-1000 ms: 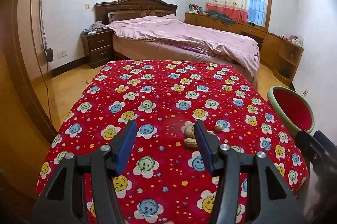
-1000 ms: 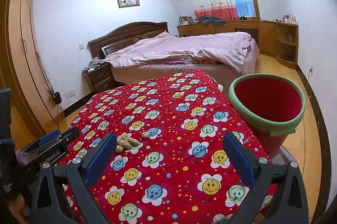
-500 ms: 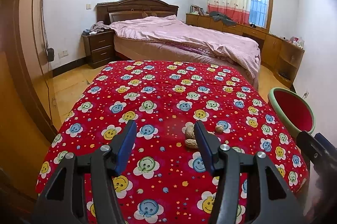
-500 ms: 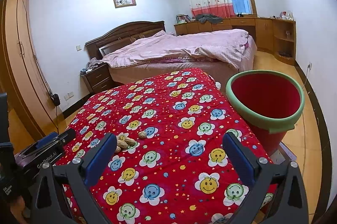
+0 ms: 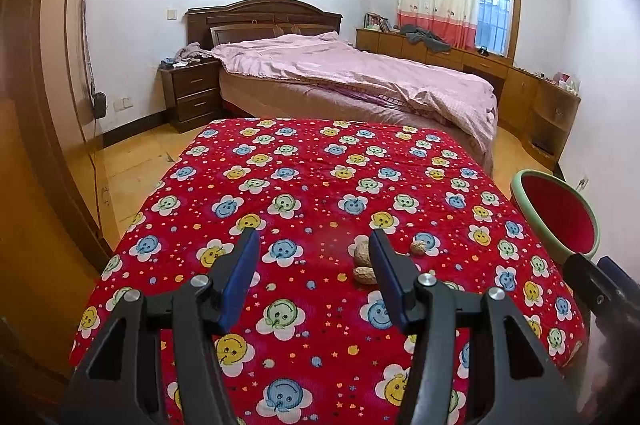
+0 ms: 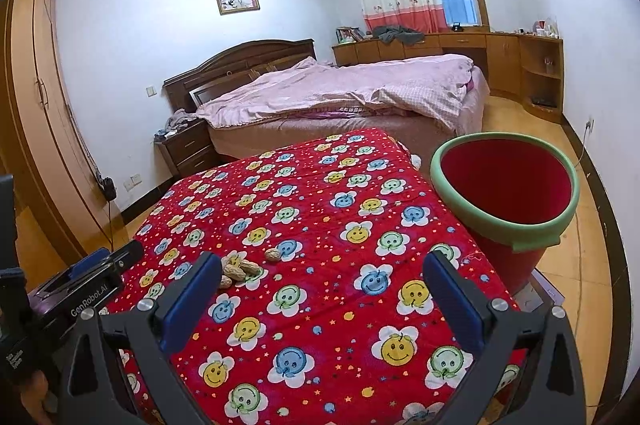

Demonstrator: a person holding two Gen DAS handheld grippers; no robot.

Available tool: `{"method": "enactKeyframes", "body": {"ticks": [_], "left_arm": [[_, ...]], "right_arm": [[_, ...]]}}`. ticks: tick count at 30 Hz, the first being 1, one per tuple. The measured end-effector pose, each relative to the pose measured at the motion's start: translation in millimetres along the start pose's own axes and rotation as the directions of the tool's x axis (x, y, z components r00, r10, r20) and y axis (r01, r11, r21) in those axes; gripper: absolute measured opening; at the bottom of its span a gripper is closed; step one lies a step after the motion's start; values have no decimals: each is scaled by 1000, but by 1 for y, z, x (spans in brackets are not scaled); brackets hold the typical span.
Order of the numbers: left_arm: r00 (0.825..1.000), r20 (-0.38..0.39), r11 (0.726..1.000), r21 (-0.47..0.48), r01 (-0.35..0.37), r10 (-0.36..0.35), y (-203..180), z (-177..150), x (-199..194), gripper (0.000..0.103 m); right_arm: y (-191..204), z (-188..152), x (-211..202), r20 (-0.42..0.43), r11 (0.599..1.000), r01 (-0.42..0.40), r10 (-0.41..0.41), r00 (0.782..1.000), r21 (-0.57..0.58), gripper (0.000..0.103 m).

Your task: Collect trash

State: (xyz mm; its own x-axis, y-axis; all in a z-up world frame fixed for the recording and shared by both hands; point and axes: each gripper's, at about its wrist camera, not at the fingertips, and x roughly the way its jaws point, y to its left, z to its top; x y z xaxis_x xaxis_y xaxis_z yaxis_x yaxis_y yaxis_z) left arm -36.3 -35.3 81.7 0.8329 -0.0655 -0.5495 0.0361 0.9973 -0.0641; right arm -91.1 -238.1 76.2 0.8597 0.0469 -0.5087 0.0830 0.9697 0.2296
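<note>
A: What fills the near part of the room?
B: A red cloth (image 6: 320, 265) printed with smiley flowers, spread over a table. Far behind it stands a bed (image 6: 340, 93) under a pink quilt.

A: And the bin?
B: The bin (image 6: 505, 221), red with a green rim, stands just beside the cloth's right edge.

A: The grippers?
B: The right gripper (image 6: 320, 293) hangs over the near cloth, jaws wide apart, nothing between them. The left gripper (image 5: 312, 273) is parted too, empty, its pads narrower set.

A: Where's the trash?
B: Peanut shells (image 6: 240, 269) lie in a small heap on the cloth, near its left side, just beyond the left gripper's right finger. One shell (image 6: 273, 254) sits slightly apart, to the heap's right.
</note>
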Motion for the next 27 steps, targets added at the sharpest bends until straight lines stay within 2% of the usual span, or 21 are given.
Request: {"method": "enactKeyframes", "body": {"ticks": [27], "left_arm": [[1000, 3, 1000, 1, -1, 1, 0, 1, 0, 57]], "right_arm": [[-2, 0, 0, -3, 1000, 5, -5, 1000, 9, 102]]}}
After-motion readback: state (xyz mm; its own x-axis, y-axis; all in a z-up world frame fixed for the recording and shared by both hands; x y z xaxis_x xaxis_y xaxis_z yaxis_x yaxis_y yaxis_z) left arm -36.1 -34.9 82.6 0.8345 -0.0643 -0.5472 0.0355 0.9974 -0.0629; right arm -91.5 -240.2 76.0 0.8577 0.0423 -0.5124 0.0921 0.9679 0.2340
